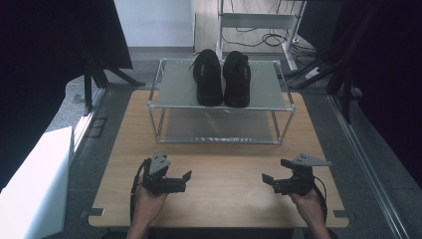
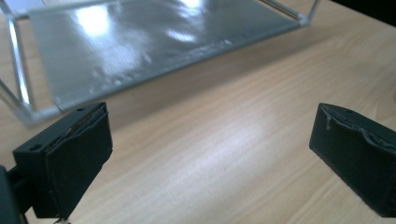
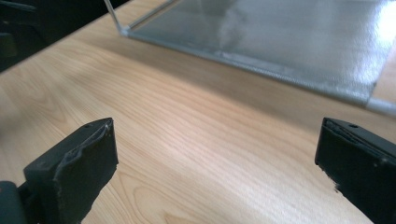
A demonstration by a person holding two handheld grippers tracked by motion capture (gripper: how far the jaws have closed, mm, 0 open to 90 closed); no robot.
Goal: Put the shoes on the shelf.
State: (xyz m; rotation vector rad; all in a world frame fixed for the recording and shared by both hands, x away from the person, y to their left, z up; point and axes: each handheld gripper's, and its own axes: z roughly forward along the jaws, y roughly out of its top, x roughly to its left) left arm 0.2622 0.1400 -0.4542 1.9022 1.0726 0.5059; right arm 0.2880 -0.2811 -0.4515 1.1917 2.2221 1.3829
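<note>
Both hand-held grippers released over the worktop [image 1: 224, 194]
Left hand-held gripper [image 1: 187, 177] and right hand-held gripper [image 1: 265, 179] gape; ahead, a rack [image 1: 174, 89] holds 2 black shoes [image 1: 222, 78].

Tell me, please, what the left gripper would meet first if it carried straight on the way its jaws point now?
Probably the bare wooden table, since the left gripper looks angled slightly downward over it with open jaws. If it skimmed above the wood, the rack's lower shelf comes next. Depth is hard to judge.
</note>
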